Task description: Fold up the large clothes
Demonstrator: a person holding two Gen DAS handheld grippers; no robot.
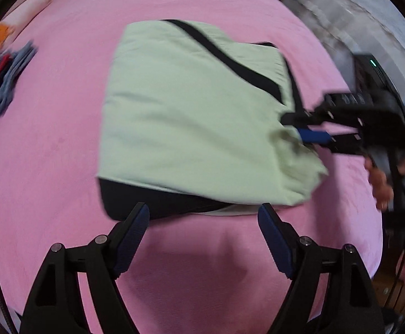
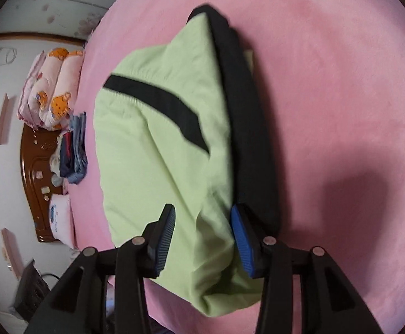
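Observation:
A folded light green garment (image 1: pixel 191 117) with a black stripe and a black underside lies on the pink bed sheet (image 1: pixel 49 181). My left gripper (image 1: pixel 204 211) is open, its blue pads apart just in front of the garment's black near edge, with nothing held. My right gripper (image 1: pixel 293 126) reaches in from the right at the garment's right corner. In the right wrist view the garment (image 2: pixel 158 139) fills the middle, and a green fold lies between the spread fingers of the right gripper (image 2: pixel 202 211), which stands open. A person's hand (image 1: pixel 380 178) holds that gripper.
A small stack of blue and dark clothes (image 2: pixel 74 150) sits at the bed's far edge, next to patterned pillows (image 2: pixel 52 89) and a wooden headboard (image 2: pixel 32 172). Pink sheet (image 2: pixel 341 83) stretches beyond the garment. A grey cover (image 1: pixel 341 14) lies at the upper right.

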